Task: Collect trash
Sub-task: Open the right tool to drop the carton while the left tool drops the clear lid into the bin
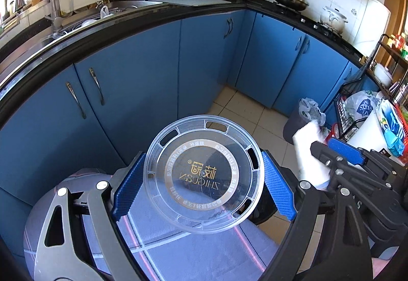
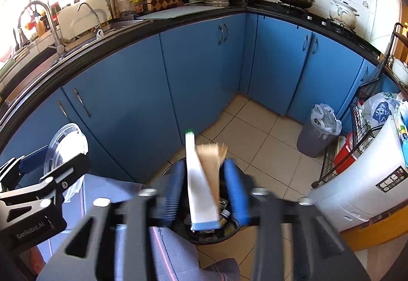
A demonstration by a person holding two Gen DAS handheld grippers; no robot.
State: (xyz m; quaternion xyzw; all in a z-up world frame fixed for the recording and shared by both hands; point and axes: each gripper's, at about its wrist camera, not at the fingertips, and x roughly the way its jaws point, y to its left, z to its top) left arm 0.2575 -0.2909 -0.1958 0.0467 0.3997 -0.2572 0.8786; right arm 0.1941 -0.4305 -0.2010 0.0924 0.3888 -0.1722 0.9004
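My left gripper (image 1: 204, 179) is shut on a clear round plastic lid (image 1: 204, 174) with a gold printed ring, held flat-on above a grey helmet-like thing. The lid also shows edge-on in the right wrist view (image 2: 63, 146). My right gripper (image 2: 204, 189) holds a white carton (image 2: 201, 186) with a green cap and a brown paper piece (image 2: 213, 166) between its blue pads, above a black bin (image 2: 204, 232) with trash in it. The jaws stand apart from the carton and the view is blurred. The right gripper and carton also show in the left wrist view (image 1: 308, 156).
Blue kitchen cabinets (image 2: 204, 72) curve around the tiled floor (image 2: 255, 141). A grey bin with a plastic bag (image 2: 318, 130) stands by the right cabinets. A wire rack with bags (image 2: 369, 118) and a white appliance (image 2: 362, 189) are at the right. A sink is at the far left.
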